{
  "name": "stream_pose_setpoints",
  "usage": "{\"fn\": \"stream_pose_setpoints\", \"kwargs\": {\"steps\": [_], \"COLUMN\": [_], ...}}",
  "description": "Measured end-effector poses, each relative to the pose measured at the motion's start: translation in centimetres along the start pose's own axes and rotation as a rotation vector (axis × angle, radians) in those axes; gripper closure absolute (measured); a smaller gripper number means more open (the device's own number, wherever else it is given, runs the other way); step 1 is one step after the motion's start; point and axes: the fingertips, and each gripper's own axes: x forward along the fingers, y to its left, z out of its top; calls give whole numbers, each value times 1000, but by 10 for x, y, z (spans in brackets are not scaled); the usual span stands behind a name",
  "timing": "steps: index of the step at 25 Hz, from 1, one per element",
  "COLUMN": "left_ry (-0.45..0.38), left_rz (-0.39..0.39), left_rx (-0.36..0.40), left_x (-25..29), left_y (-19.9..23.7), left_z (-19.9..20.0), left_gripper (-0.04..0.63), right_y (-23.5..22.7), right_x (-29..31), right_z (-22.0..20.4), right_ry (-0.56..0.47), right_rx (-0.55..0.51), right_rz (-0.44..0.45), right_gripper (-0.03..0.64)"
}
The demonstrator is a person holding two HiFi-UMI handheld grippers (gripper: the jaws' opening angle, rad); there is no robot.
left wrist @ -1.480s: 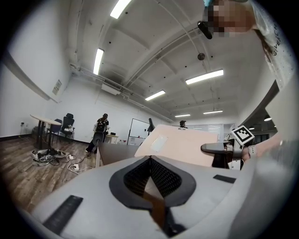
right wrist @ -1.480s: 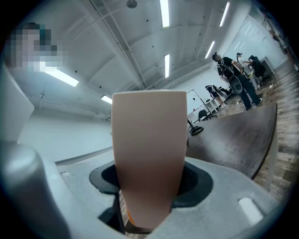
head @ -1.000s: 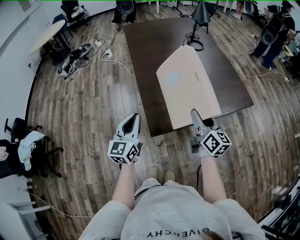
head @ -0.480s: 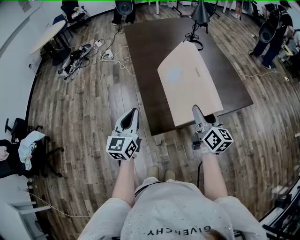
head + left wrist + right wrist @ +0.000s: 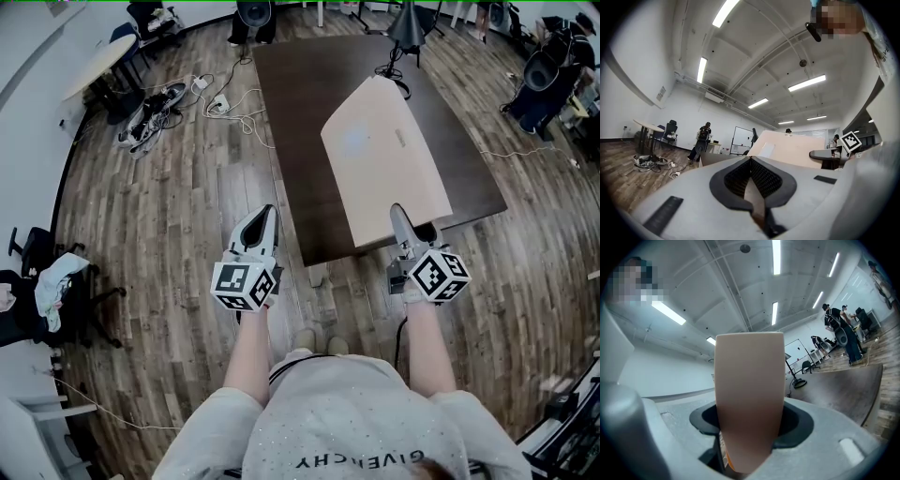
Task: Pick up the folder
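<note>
"Is anything here showing words?"

"The person's grey shirt (image 5: pixel 328 412) is showing 'GIVENCHY' across the chest, upside down in the head view."

"Anything else?"

"The folder (image 5: pixel 384 159) is carrying a small label (image 5: pixel 400 139), too small for reading. The left cube (image 5: pixel 246 285) and right cube (image 5: pixel 437 275) are showing only black-and-white square markers."

L gripper (image 5: pixel 265 216): jaws together, nothing btwn them; points fwd, level.
R gripper (image 5: pixel 400 217): jaws clamped on near edge of folder (image 5: pixel 384 159); points fwd, level.
L forearm (image 5: pixel 250 349): bare, stretched fwd.
R forearm (image 5: pixel 423 349): bare, stretched fwd, approx parallel w/ L.
</note>
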Motion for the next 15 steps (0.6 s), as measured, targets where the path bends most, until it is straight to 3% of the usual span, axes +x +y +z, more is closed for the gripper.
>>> {"fn": "stream_pose_setpoints", "kwargs": {"steps": [15], "left_ry": [18], "left_rz": [-3], "left_rx": [-11], "left_x": [3], "left_y": [3], "left_z": [-8], "left_gripper": [597], "right_y": [-5], "right_x": [-2], "right_z": [-7], "right_ry": [0], "right_rx": [-3], "right_rz": [-23], "right_gripper": [341]}}
